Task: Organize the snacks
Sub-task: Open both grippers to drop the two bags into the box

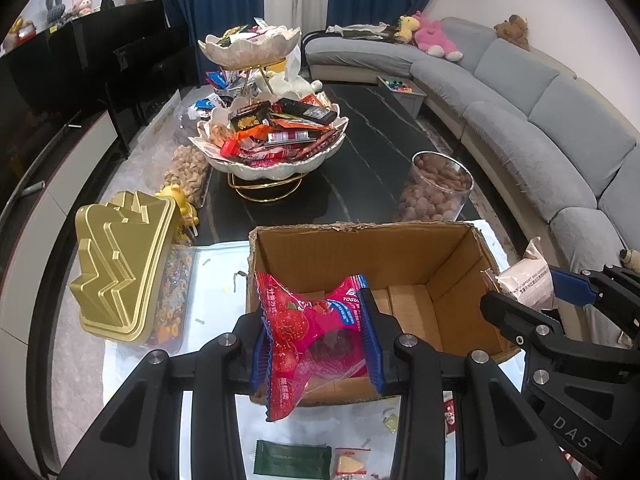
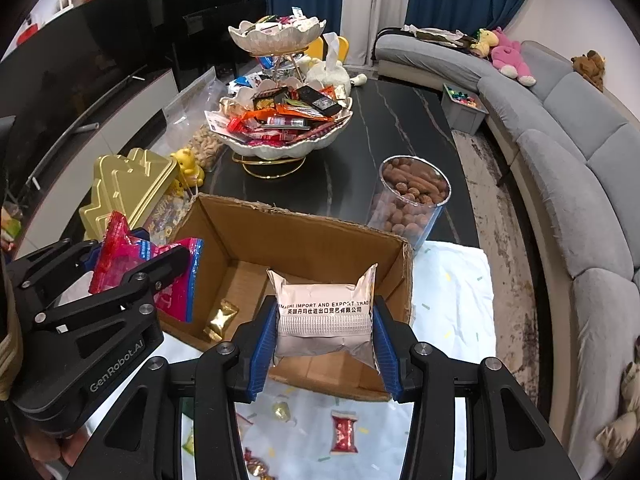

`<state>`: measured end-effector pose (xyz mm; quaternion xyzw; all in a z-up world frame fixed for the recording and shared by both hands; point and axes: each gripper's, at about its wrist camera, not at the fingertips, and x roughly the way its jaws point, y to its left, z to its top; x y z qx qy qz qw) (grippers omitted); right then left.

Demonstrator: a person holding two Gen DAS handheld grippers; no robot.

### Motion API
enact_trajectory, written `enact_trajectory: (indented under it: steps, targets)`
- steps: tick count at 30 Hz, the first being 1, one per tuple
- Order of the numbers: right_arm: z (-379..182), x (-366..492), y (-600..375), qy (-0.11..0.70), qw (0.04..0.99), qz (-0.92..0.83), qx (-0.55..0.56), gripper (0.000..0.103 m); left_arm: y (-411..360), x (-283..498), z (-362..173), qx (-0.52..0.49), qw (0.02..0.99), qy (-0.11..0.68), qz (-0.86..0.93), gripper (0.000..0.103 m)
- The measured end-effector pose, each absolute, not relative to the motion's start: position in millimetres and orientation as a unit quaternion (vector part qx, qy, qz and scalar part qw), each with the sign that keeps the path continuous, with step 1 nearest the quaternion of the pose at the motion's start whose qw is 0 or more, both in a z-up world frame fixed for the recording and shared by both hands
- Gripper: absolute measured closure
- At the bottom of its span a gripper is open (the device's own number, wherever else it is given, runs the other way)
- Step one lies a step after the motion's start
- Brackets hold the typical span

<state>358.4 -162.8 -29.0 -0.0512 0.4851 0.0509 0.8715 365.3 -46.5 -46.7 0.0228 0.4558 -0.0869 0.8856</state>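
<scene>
"YOGU" can be read on the red strawberry packet [image 1: 316, 332], which is clamped between the blue pads of the left gripper [image 1: 316, 344] above the near wall of the cardboard box [image 1: 360, 256]. On the pale packet [image 2: 326, 312], pinched between the narrowly set jaws of the right gripper [image 2: 326, 344] over the same box, "IMPORT AND EXPORT" and Chinese characters are printed. "GenRobot.AI" is written on the left gripper's body. One small gold sachet [image 2: 221, 319] lies inside the box. Behind it a gold lidded tin [image 1: 120, 268], a clear jar of brown nuts [image 1: 436, 188] and a tiered dish [image 1: 272, 136] heaped with snacks are seen.
</scene>
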Motion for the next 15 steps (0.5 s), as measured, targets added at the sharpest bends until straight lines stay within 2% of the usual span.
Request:
enact_trajectory:
  steps: [15]
  targets:
    - [-35.1,368.0,-162.6,0.488,0.87,0.048,-0.052,0.053,-46.6,374.3,-57.5,0.018,0.882,0.463,-0.087,0.064]
